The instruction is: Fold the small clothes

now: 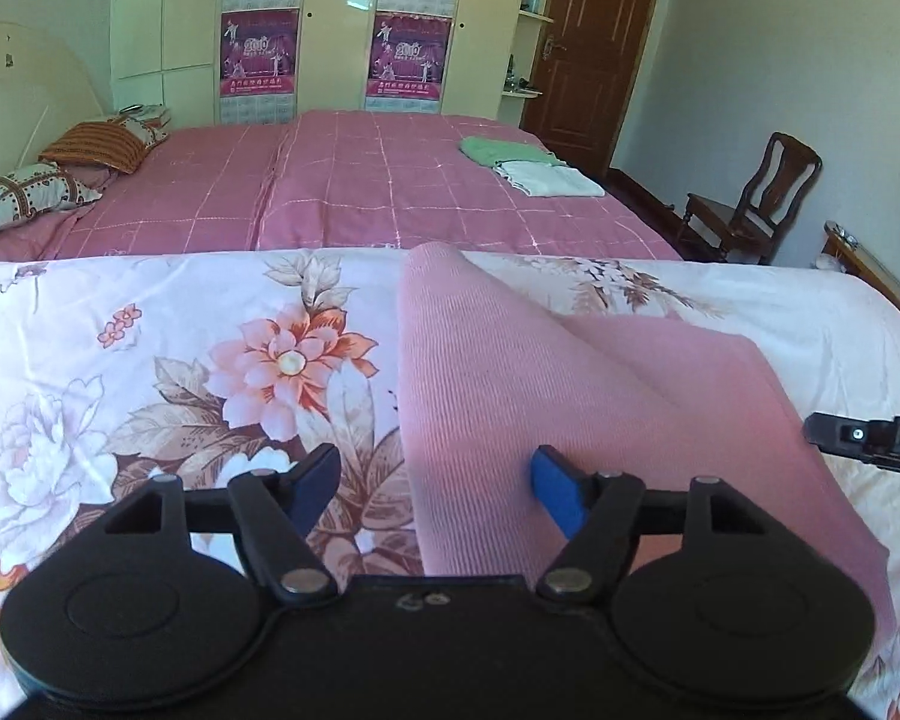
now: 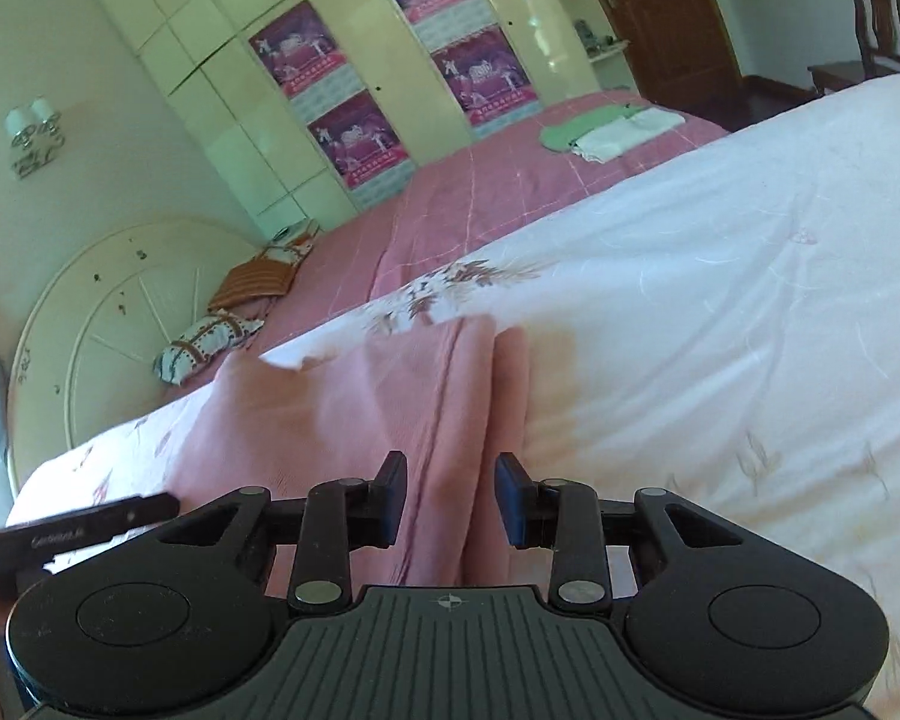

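Both my grippers hang open — the left gripper (image 1: 435, 489) straddles the near left edge of the pink garment (image 1: 510, 372), the right gripper (image 2: 450, 495) its folded ridge. It runs lengthwise away from me up-frame on the floral quilt (image 1: 150, 360).

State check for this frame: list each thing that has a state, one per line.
Left gripper: open, straddling the pink cloth's edge.
Right gripper: open over the cloth's fold.
Pink cloth: partly folded, one flap raised, on the floral quilt.
Green garment: folded, on the far bed.
White garment: folded, beside the green one.
Door: closed.
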A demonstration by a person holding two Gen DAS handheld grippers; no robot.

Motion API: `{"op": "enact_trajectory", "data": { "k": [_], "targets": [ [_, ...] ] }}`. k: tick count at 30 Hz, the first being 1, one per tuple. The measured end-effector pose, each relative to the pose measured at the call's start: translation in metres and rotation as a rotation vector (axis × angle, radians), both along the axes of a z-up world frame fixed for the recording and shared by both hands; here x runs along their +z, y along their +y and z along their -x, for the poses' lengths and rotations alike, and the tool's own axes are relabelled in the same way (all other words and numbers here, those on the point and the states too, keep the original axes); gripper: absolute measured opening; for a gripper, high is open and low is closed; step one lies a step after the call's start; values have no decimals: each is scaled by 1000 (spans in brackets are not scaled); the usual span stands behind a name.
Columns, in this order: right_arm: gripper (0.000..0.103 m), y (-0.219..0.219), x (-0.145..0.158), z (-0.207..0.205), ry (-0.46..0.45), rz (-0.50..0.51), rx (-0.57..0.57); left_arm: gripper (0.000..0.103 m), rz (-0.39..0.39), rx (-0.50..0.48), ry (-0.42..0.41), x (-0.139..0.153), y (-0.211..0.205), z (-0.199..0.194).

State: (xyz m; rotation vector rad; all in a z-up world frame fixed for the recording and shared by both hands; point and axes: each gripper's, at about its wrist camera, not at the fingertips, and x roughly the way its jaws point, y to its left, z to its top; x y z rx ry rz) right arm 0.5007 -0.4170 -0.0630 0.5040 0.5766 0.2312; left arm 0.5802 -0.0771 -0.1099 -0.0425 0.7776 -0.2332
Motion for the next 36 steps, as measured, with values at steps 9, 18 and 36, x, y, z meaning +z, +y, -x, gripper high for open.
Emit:
{"op": "enact_trajectory", "data": {
  "k": [9,18,36],
  "targets": [
    [3,2,-5,-39,-15,102,36,68,17,-26,37,-12,-8,-23],
    [6,1,-7,-31,13,152,-6,68,-36,-60,5,-3,-12,-5],
    [5,30,19,57,-122,254,133,73,-28,-38,-129,16,11,52]
  ]
}}
